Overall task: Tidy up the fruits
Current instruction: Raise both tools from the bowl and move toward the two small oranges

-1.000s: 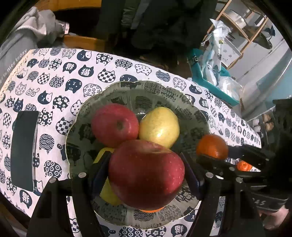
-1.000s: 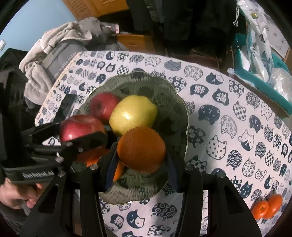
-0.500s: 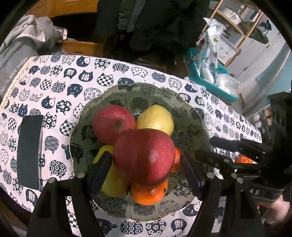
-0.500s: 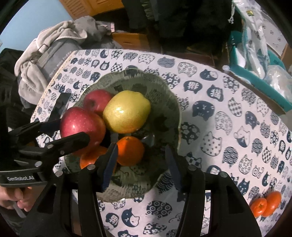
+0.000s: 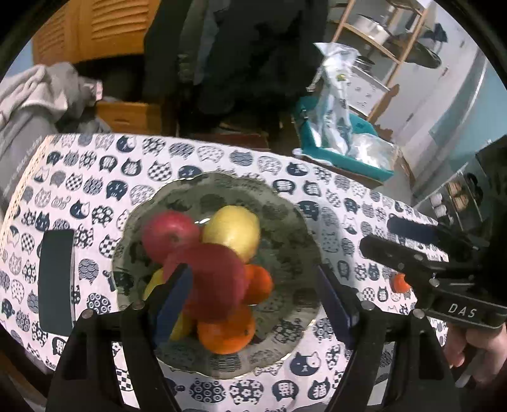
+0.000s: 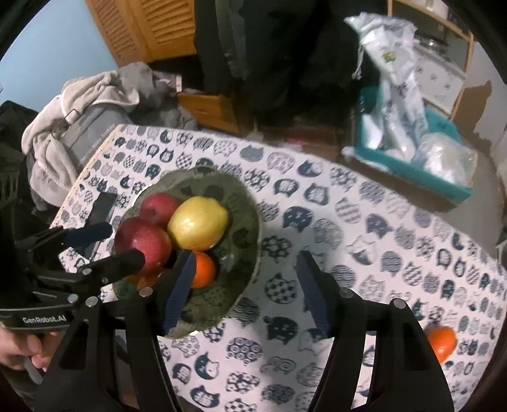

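Near red apple [image 5: 215, 282] blurred, partly hiding oranges [image 5: 228, 329].

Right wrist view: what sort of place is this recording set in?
Most likely a lived-in home room, perhaps a dining corner. A table with a cat-print tablecloth holds a fruit bowl, clothes are heaped behind it, and a louvered wooden door stands at the back.

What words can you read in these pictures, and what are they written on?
"DAS": on the right hand-held gripper, seen from the left wrist.
"GenRobot.AI": on the left hand-held gripper, seen from the right wrist.
Grey clothing: white print, too blurred to read.
Plastic bag: label too small to read.
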Action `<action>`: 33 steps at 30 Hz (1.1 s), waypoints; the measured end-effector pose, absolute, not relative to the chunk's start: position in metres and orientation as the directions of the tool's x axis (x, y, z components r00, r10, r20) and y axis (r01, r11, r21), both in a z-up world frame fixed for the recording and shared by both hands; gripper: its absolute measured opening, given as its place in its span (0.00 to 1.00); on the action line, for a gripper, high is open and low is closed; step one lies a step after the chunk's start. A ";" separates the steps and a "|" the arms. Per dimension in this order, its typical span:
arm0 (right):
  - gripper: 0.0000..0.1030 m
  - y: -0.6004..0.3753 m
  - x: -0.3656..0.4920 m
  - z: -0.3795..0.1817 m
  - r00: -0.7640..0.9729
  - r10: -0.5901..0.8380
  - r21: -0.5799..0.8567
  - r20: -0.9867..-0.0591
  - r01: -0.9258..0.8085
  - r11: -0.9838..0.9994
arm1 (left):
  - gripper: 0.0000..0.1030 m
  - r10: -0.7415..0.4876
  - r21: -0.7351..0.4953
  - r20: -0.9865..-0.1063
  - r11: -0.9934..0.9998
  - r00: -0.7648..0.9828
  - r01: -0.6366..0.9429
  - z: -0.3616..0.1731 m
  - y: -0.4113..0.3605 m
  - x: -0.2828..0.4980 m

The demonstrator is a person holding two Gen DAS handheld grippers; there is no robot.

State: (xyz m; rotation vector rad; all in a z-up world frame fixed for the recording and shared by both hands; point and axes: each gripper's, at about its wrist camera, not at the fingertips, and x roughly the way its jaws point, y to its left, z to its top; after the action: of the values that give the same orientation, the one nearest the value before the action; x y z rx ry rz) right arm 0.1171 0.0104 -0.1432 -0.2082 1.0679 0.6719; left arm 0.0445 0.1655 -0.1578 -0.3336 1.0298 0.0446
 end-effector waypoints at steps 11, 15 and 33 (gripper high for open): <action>0.67 -0.041 0.106 -0.101 0.430 0.386 0.094 -0.816 -0.560 0.823 | 0.78 -0.148 -0.234 -0.814 0.969 0.562 -0.083 -0.125 0.116 0.046; 0.67 -0.064 0.103 -0.087 0.464 0.385 0.095 -0.798 -0.534 0.840 | 0.78 -0.159 -0.224 -0.801 0.974 0.577 -0.042 -0.112 0.099 0.042; 0.75 -0.148 0.083 -0.027 0.626 0.382 0.100 -0.680 -0.436 0.894 | 0.80 -0.209 -0.217 -0.731 0.974 0.649 0.070 -0.054 0.041 0.034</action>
State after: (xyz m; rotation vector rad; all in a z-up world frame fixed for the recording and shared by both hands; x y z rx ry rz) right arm 0.0832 -0.1480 -0.0275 -0.0770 0.7607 0.4696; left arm 0.0337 0.0409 -0.0541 -0.1751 0.8509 -0.1595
